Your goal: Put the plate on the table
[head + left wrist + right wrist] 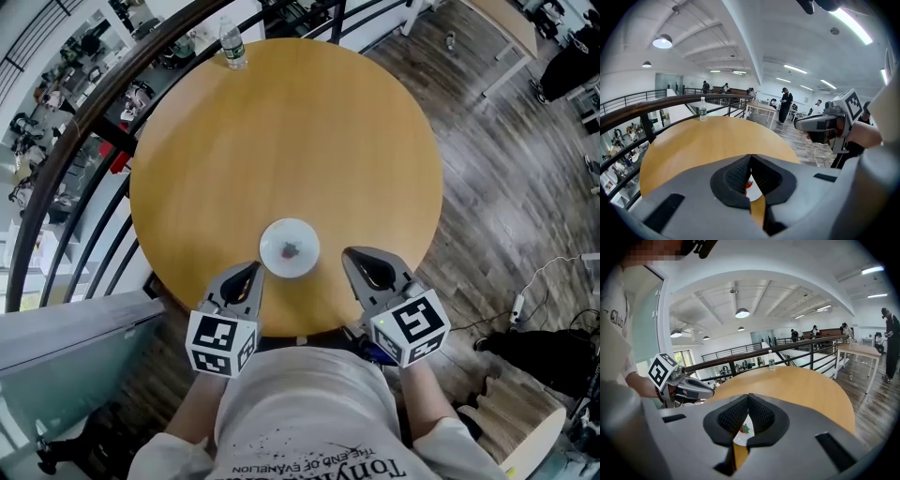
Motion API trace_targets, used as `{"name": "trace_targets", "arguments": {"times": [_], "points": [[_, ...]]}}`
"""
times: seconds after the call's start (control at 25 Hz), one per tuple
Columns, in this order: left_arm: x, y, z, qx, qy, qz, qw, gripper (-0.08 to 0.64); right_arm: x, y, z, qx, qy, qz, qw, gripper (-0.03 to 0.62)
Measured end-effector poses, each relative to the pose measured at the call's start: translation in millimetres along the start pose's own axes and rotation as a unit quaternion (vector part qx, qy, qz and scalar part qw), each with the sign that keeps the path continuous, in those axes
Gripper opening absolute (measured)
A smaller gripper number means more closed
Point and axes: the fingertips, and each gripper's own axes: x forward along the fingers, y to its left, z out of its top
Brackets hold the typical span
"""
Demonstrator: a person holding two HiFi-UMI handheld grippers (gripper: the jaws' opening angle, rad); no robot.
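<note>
A small white plate (290, 247) with a red and green motif lies flat on the round wooden table (281, 141), close to its near edge. My left gripper (255, 267) hangs just left of the plate, jaws shut and empty. My right gripper (349, 253) sits just right of it, also shut with nothing in it. In the left gripper view the plate (754, 190) shows only as a sliver below the closed left gripper (750, 157). The right gripper view shows the same plate (743, 431) under the closed right gripper (748, 396).
A water bottle (231, 45) stands at the table's far edge. A dark curved railing (84, 122) runs along the table's left and far side. Wood floor (506, 187) lies to the right, with cables on it. People stand by far tables (785, 105).
</note>
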Motion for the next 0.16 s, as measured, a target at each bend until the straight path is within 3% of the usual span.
{"name": "trace_targets", "arguments": {"times": [0.16], "points": [[5.4, -3.5, 2.4, 0.001, 0.004, -0.005, 1.0, 0.025, -3.8, -6.0, 0.0, 0.002, -0.002, -0.004, 1.0, 0.025]]}}
